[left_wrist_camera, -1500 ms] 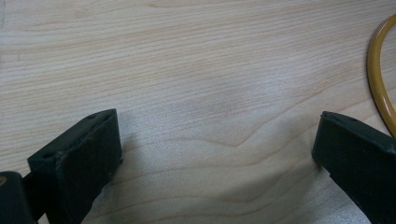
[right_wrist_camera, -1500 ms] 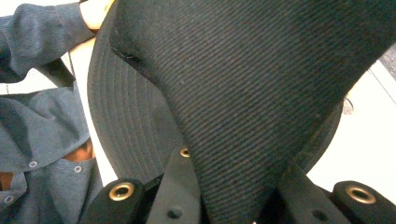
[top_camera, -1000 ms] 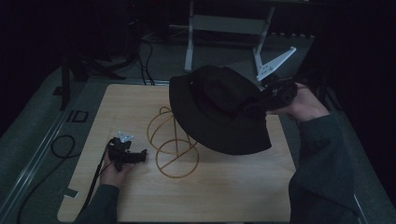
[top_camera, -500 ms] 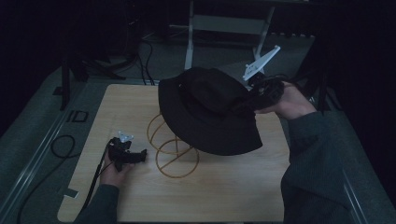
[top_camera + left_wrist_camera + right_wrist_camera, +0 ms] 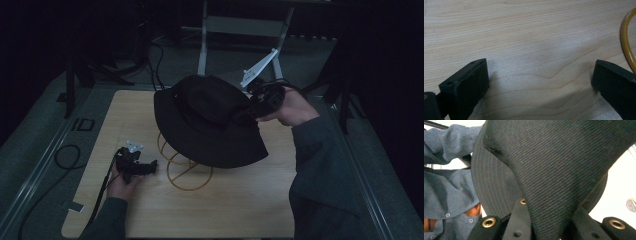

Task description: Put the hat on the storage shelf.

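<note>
**Black hat carried over the wire stand**

The black hat [image 5: 207, 120] is soft, light cloth: in the right gripper view its twill crown [image 5: 554, 170] folds and bunches where it is pinched, and the stitched brim [image 5: 491, 187] droops around it. It should not slip from rubbery jaws, but it will sag and swing, so a hold on one bunch of crown gives little control over where the brim lands. A pinch at the crown's edge or on the firmer stitched brim looks the better place to take it, and nothing about it seems fragile.

The hat hangs in the air above the yellow wire stand [image 5: 182, 165], its brim covering the stand's top; whether cloth touches wire I cannot tell. The right gripper [image 5: 250, 107] is clenched on the hat's crown, at the hat's right side. The left gripper [image 5: 142, 167] rests low on the wooden surface [image 5: 220, 210], jaws spread wide and empty, with a curve of the stand's base ring [image 5: 627, 42] just beside one jaw.

Compared with a second ago, the hat has travelled leftward and farther over the stand, the right hand [image 5: 292, 107] coming with it. The left gripper has kept its place.
</note>
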